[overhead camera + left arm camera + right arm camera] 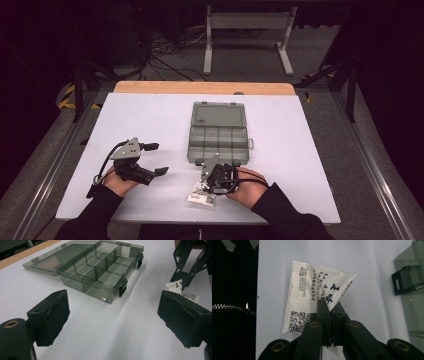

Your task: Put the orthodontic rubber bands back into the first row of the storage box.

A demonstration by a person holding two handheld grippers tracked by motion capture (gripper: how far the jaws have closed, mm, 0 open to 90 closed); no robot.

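Fingers (324,312) hide the white packet's (312,292) pinched corner (print partly unreadable).

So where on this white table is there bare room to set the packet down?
Free patches: the white table left of the open smoky plastic compartment box, and right of it toward the edge. Crowded: the near strip, where the right claw pinches the white printed packet.

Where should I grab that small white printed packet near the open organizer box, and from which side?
Take the packet by its edge nearest the person, coming from above. It lies flat and thin on the table, so only a pinched edge gives purchase. The right gripper is shut on that edge, which has puckered upward.
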